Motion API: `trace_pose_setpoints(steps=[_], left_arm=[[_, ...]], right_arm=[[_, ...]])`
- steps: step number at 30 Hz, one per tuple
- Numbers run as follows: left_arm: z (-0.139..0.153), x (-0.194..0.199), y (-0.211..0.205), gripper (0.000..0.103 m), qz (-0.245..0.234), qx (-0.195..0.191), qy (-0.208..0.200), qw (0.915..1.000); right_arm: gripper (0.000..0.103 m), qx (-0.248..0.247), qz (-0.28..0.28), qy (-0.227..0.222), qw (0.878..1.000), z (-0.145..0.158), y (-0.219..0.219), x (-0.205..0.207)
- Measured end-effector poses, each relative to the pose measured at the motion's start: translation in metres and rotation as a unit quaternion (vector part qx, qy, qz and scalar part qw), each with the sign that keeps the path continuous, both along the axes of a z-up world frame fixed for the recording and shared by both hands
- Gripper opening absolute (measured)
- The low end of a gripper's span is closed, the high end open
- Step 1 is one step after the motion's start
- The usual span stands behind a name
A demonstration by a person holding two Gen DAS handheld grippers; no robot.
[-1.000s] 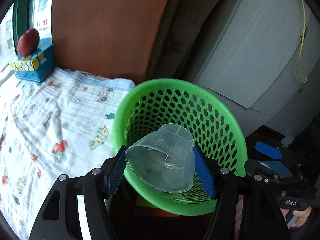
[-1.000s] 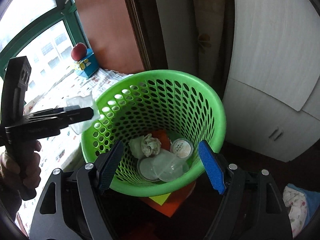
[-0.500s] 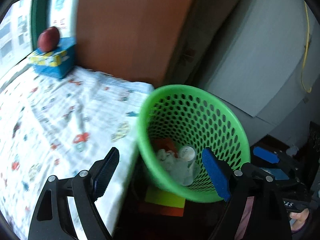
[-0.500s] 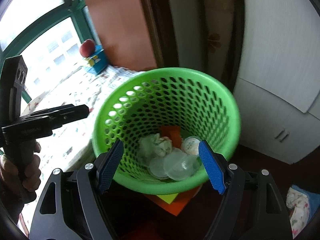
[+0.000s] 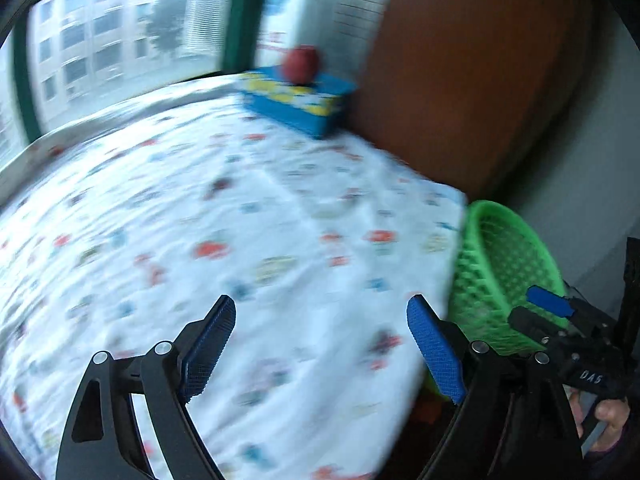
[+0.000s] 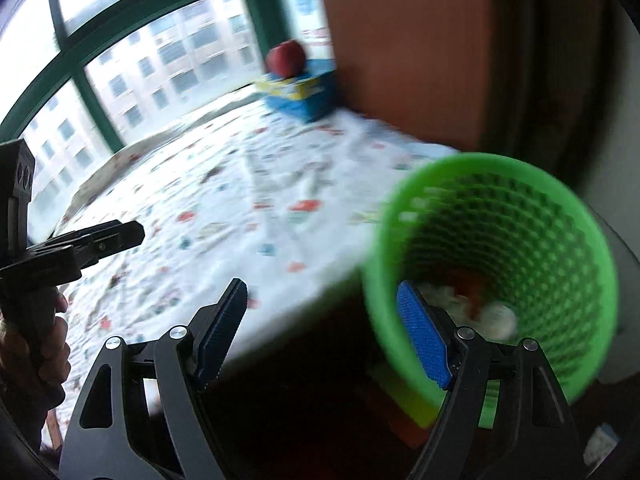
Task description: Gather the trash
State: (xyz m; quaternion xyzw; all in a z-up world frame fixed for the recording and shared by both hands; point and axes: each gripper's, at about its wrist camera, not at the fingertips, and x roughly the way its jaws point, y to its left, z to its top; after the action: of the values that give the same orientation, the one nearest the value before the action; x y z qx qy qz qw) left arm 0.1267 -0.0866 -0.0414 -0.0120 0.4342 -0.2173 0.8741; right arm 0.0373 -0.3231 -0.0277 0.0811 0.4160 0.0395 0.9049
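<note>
Blue-padded left gripper (image 5: 320,344), jaws just opened wider, hangs empty over the patterned cloth (image 5: 240,220). Right gripper (image 6: 324,332) gapes empty too, beside the green basket (image 6: 560,208) at right, trash (image 6: 480,312) inside. Far off, a red fruit (image 5: 301,63) tops a blue box (image 5: 298,100).

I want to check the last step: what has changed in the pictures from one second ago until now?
The left hand-held gripper let go of the clear cup over the green basket; its jaws have just been opening, nothing between them, and it swung away over the patterned sheet. The right hand-held gripper also turned toward the sheet. Unchanged: right jaws open and empty, apple on the blue box.
</note>
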Motion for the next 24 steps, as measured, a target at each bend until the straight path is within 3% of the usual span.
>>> trace_pose_setpoints(steps=[10,17,22,24], left_arm=[[-0.008,0.001,0.182,0.088,0.131,0.027,-0.005,0.9910],[-0.035,-0.004,0.318,0.090,0.217,0.073,0.001,0.9735],[-0.063,-0.008,0.400,0.090,0.262,0.097,0.021,0.9599],[-0.072,-0.009,0.423,0.090,0.275,0.090,0.025,0.9569]], right_arm=[[0.078,-0.003,0.128,0.018,0.992,-0.022,0.151,0.044],[0.081,-0.001,0.218,0.031,0.976,-0.053,0.279,0.058],[0.084,-0.001,0.247,0.048,0.968,-0.081,0.364,0.063],[0.084,-0.007,0.258,0.053,0.965,-0.092,0.393,0.061]])
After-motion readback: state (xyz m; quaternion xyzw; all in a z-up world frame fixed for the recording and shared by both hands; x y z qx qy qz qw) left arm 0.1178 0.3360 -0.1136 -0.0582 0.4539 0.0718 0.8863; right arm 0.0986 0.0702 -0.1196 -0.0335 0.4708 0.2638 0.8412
